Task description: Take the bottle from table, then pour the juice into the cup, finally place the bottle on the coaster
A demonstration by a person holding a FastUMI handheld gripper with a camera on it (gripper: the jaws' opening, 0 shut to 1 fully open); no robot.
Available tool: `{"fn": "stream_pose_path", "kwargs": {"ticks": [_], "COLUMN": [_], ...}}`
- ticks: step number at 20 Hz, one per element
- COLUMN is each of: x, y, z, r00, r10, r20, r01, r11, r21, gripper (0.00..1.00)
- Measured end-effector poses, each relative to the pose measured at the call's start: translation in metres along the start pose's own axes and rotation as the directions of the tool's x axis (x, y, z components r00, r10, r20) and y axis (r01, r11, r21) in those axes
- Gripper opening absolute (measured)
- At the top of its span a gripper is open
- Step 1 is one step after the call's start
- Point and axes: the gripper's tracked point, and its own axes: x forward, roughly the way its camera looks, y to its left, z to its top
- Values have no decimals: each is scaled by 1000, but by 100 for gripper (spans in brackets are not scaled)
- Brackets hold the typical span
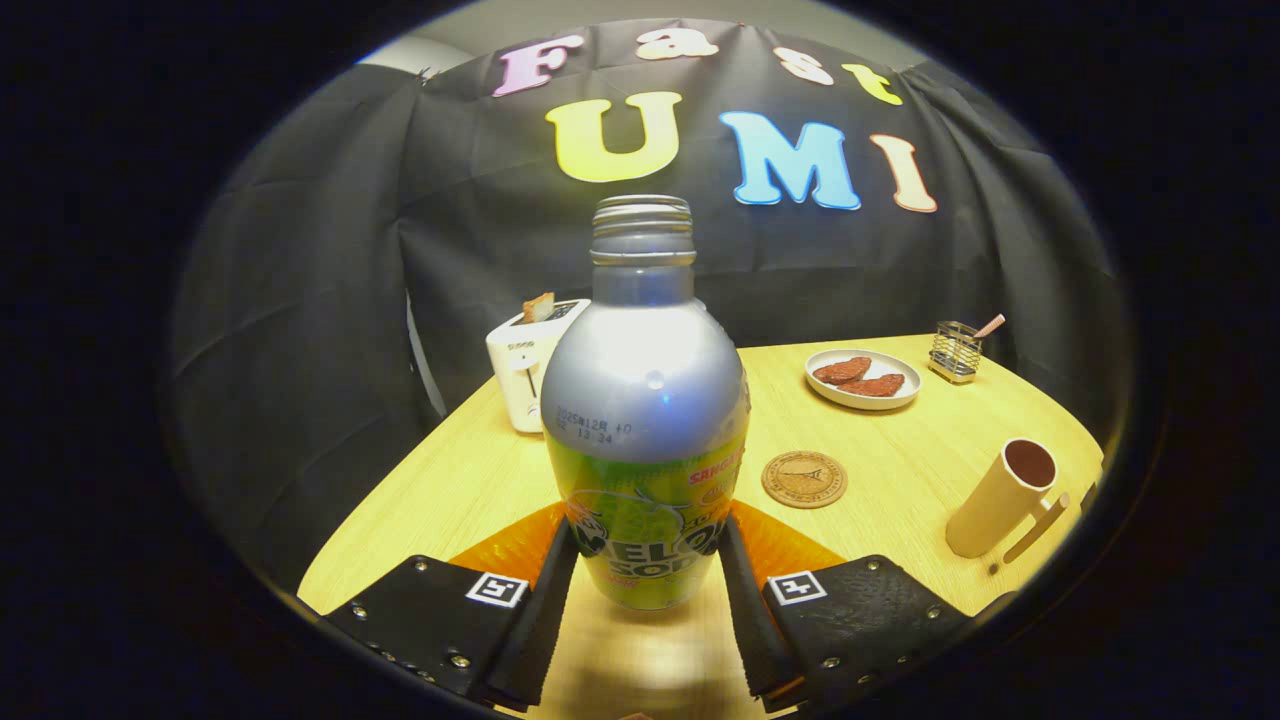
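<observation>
Bottle: the silver aluminium bottle with a green label and an uncapped threaded neck point(645, 420) is standing upright between the fingers, its base appearing to sit on the tabletop.
Tongs: the tongs point(648, 570) are gripping the bottle, both fingers pressing against its lower label from either side.
Tabletop: the light wooden tabletop point(900, 470) is carrying everything.
Coaster: the round brown cork coaster point(804, 479) is lying just beyond the right finger, near the bottle.
Cup: the tall cream cup with a handle point(1003, 497) is standing well to the right of the coaster.
Background: a white toaster holding toast point(528, 372) is sitting behind the bottle; a white plate with reddish-brown food pieces point(862, 379) and a small wire holder point(956, 352) are sitting far back.
</observation>
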Motion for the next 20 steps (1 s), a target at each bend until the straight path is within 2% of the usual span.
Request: {"fn": "stream_pose_path", "kwargs": {"ticks": [5,10,17,20], "x": [-5,-9,-7,-7], "y": [-27,-54,-85,-98], "z": [14,25,25,24], "r00": [1000,999,999,998], "r10": [-3,-11,-10,-10], "r20": [21,42,52,59], "r01": [-1,-1,-17,-25], "r11": [986,956,877,827], "r21": [166,294,481,561], "gripper": [73,73,72,73]}}
